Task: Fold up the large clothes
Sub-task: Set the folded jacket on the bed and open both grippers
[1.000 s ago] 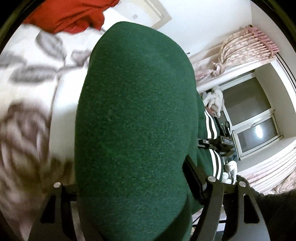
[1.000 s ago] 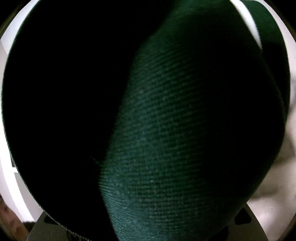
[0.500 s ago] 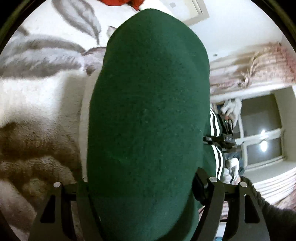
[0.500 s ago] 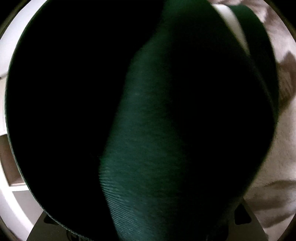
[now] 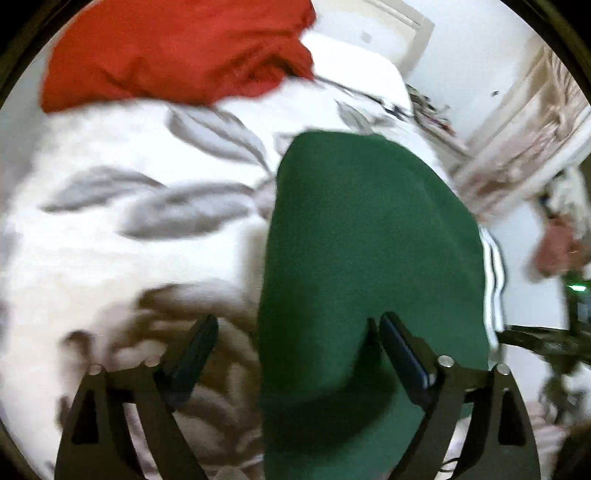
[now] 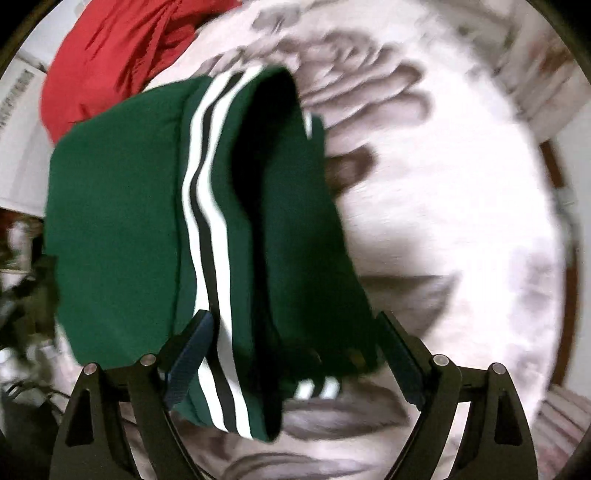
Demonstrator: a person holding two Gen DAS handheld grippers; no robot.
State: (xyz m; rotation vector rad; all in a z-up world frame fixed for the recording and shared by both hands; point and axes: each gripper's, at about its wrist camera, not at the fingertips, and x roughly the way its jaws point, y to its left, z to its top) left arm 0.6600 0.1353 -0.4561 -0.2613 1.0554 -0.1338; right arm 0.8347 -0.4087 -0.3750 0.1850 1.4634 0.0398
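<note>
**Green garment between both grippers above the leaf-print blanket**

A white blanket (image 5: 110, 258) printed with grey and brown leaves covers the bed, and a crumpled red garment (image 5: 177, 55) lies at its far end. Beyond the bed in the left wrist view stand a white wall, a pale door frame (image 5: 406, 22) and pinkish gathered curtains (image 5: 546, 122), all smeared by motion blur.

The left gripper (image 5: 295, 350) has its jaws spreading apart. The folded green garment (image 5: 369, 258) lies between them: its fabric overlaps the right finger (image 5: 402, 350), while the left finger (image 5: 192, 354) stands clear of it over bare blanket. Whether the cloth presses on the right pad I cannot tell.

The right gripper (image 6: 295, 350) is likewise opening, its fingers wide. The green garment (image 6: 118, 221) hangs between them, close to the left finger (image 6: 188, 354) and apart from the right one.

Only the right wrist view shows the garment's white side stripes (image 6: 199, 221) running full length and the dark hollow of its fold; the left view shows mainly plain green cloth, with stripes just at its right edge
</note>
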